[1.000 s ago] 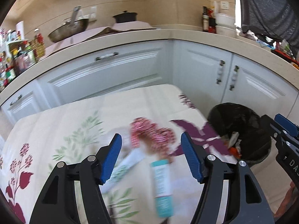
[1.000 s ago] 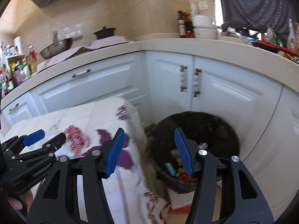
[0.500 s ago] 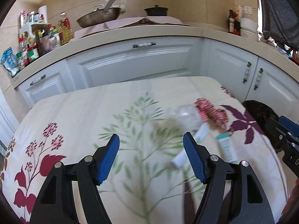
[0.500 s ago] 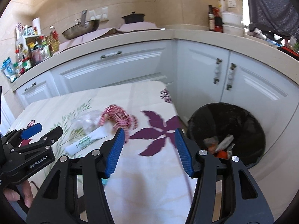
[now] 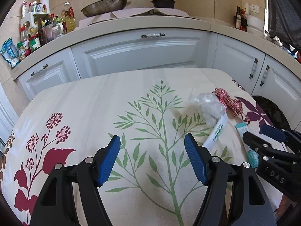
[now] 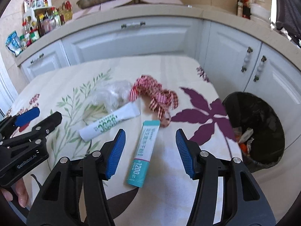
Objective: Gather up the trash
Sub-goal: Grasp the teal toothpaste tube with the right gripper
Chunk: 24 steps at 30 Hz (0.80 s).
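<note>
Trash lies on a floral tablecloth [image 6: 62,79]: a teal sachet [image 6: 144,151], a white sachet with green print [image 6: 109,122], a crumpled clear plastic wrap [image 6: 112,94] and a red checked ribbon [image 6: 156,94]. My right gripper [image 6: 150,152] is open and empty, with the teal sachet lying between its fingers below. My left gripper [image 5: 152,160] is open and empty over bare cloth, left of the white sachet [image 5: 216,133], the wrap [image 5: 208,105], the ribbon [image 5: 229,101] and the teal sachet [image 5: 246,141]. The left gripper also shows in the right wrist view [image 6: 28,131].
A black-lined trash bin [image 6: 263,113] with wrappers inside stands on the floor right of the table, before white cabinets [image 5: 143,56]. The counter behind holds bottles and jars [image 5: 37,32], a wok [image 5: 105,5] and a black pot [image 5: 163,2].
Both grippers have swung left, away from the bin and over the table. The right one now hovers over the teal sachet; the left one has passed left of the trash pile.
</note>
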### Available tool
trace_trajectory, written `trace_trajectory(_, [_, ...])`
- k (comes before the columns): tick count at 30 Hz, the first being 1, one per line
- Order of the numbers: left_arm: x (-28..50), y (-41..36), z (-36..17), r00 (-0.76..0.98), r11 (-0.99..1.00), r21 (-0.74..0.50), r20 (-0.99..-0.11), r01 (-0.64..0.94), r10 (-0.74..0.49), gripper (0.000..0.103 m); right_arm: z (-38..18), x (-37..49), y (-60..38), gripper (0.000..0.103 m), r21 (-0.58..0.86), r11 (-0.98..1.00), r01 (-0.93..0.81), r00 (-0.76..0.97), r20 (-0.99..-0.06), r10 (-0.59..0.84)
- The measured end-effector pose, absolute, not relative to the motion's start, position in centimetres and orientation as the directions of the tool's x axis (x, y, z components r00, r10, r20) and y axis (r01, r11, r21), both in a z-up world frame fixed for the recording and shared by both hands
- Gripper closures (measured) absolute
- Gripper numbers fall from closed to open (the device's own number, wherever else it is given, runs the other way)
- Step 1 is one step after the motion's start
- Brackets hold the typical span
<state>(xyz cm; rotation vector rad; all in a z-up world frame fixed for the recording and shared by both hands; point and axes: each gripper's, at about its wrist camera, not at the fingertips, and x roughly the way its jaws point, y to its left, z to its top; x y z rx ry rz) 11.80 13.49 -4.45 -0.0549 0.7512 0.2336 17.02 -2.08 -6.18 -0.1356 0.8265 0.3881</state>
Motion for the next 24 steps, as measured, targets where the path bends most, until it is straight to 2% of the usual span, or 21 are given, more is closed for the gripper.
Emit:
trace_trajectory(3, [11.9,13.6,-4.8,0.700,0.975,0.028,-0.691,-0.222,0.180,0.034,-6.7,17.3,-1.9,0.052,0.028,0.923,-0.383,0.592,-0.759,0.269])
trace_trajectory(4, [11.9,13.7,-4.9,0.699,0.975,0.025,-0.693,-0.221,0.176,0.034,-6.9,17.5,-1.8,0.058,0.027,0.922,-0.386,0.581,-0.769,0.266])
trace_trajectory(8, [12.0,13.7,-5.1,0.695,0.978,0.013,-0.701,-0.210,0.159,0.034,-7.3,17.6,-1.4,0.068,0.014,0.918,-0.397,0.562,-0.787,0.255])
trace_trajectory(12, [12.2,13.4,-5.1,0.699,0.980,0.011,-0.699,-0.200,0.150,0.034,-7.3,17.5,-1.5,0.085,-0.001,0.914,-0.405,0.565,-0.786,0.250])
trace_trajectory(24, [14.5,10.1,-4.9,0.703,0.995,0.002,-0.708,-0.102,0.074,0.034,-5.4,17.5,-5.0,0.086,0.041,0.927,-0.373,0.617,-0.735,0.281])
